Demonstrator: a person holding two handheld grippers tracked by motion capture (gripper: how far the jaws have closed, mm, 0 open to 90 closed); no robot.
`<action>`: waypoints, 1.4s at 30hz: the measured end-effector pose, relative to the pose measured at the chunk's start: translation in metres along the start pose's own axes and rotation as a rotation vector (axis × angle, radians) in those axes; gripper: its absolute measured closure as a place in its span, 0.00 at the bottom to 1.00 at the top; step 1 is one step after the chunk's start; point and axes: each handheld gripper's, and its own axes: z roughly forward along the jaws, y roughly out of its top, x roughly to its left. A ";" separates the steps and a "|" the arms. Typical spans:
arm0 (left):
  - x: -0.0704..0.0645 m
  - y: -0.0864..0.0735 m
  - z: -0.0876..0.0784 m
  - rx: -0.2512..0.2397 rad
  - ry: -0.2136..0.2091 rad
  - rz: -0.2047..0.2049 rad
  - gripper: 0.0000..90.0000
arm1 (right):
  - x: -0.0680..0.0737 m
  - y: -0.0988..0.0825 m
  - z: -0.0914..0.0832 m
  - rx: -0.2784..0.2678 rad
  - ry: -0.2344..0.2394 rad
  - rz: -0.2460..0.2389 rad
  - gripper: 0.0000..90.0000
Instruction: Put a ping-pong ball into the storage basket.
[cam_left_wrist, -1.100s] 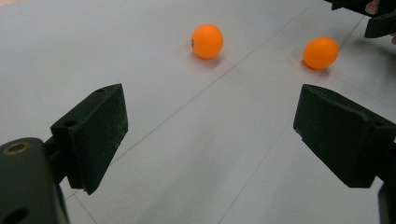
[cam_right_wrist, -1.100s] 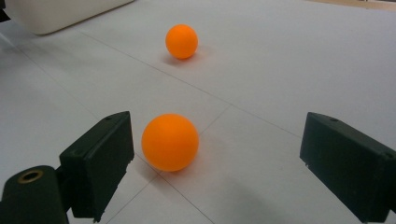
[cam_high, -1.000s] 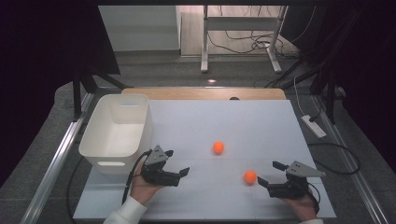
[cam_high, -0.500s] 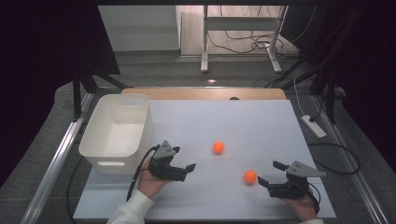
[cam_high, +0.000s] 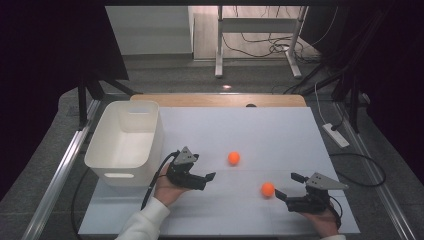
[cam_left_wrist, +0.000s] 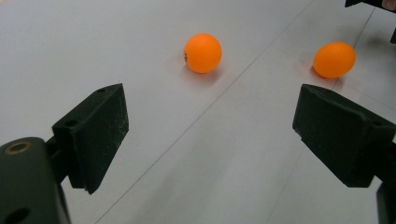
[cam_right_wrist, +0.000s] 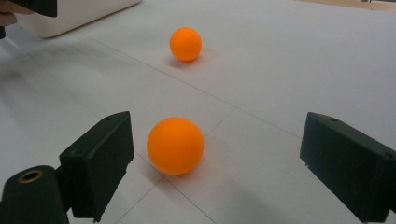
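Two orange balls lie on the white table top (cam_high: 250, 130): a farther ball (cam_high: 233, 158) near the middle and a nearer ball (cam_high: 268, 189) to its right. My left gripper (cam_high: 207, 180) is open, pointing right toward the balls from a short way off. In the left gripper view both the farther ball (cam_left_wrist: 202, 52) and the nearer ball (cam_left_wrist: 334, 59) lie ahead of the open left gripper (cam_left_wrist: 212, 126). My right gripper (cam_high: 287, 185) is open just right of the nearer ball. In the right gripper view the nearer ball (cam_right_wrist: 175, 145) sits close to the left jaw of the right gripper (cam_right_wrist: 222, 149), with the farther ball (cam_right_wrist: 186, 44) beyond.
A white plastic bin (cam_high: 127, 142) stands at the table's left side, right behind my left hand; its wall (cam_right_wrist: 79, 11) appears far off in the right gripper view. A wooden strip (cam_high: 220, 100) runs along the table's far edge. A power strip (cam_high: 336, 135) lies off the right edge.
My left gripper has moved forward and to the right, away from the bin's front corner and closer to the balls. The right gripper and both balls have stayed put.
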 end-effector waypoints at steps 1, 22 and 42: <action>0.000 0.001 0.001 0.004 -0.002 0.004 0.13 | 0.000 0.000 0.000 -0.001 0.000 0.000 0.11; -0.004 0.021 0.036 0.055 -0.046 0.039 0.13 | 0.000 0.001 0.001 0.003 -0.001 -0.002 0.11; -0.004 0.030 0.057 0.102 -0.045 0.069 0.13 | 0.000 0.000 0.002 0.007 -0.003 -0.003 0.11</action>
